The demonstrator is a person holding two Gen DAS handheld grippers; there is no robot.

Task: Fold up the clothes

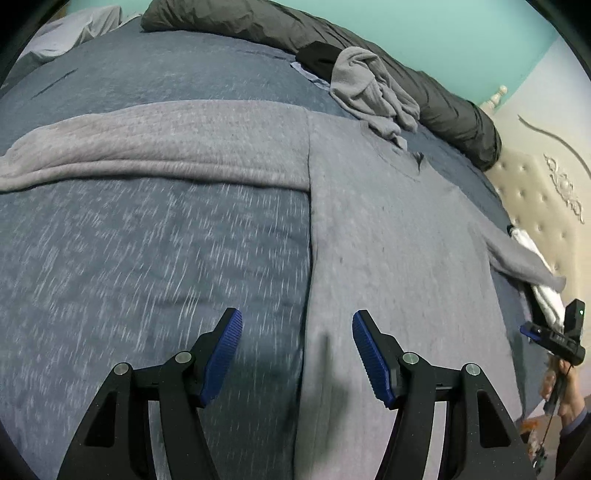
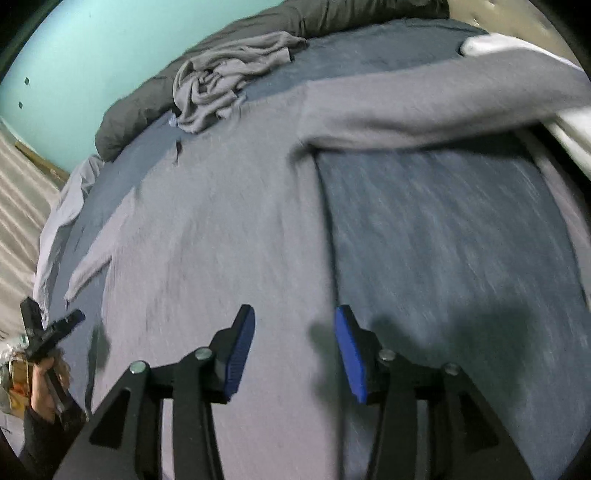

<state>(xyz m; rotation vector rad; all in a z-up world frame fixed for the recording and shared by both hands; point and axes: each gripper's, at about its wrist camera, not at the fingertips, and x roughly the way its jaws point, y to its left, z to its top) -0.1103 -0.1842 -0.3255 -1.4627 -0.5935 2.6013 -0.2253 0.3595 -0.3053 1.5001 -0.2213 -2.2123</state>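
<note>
We hover both grippers, jaws apart and empty, over a grey long-sleeved top spread on the blue bedspread.

Our left gripper (image 1: pixel 297 332) straddles the top's (image 1: pixel 388 229) left side edge; our right gripper (image 2: pixel 294 328) straddles its right edge. Bare bedspread (image 1: pixel 147 251) fills the lower left, and a crumpled grey garment (image 1: pixel 373 92) lies upper right.

Teal wall (image 1: pixel 461 29) (padded headboard (image 1: pixel 535 192)).

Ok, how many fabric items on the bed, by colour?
Light grey: 2, the spread long-sleeved grey shirt and the crumpled grey garment
Dark charcoal: 1, the rolled dark duvet
Blue-grey: 1, the heathered blue bedspread
White: 1, the white cloth
Total: 5
</note>
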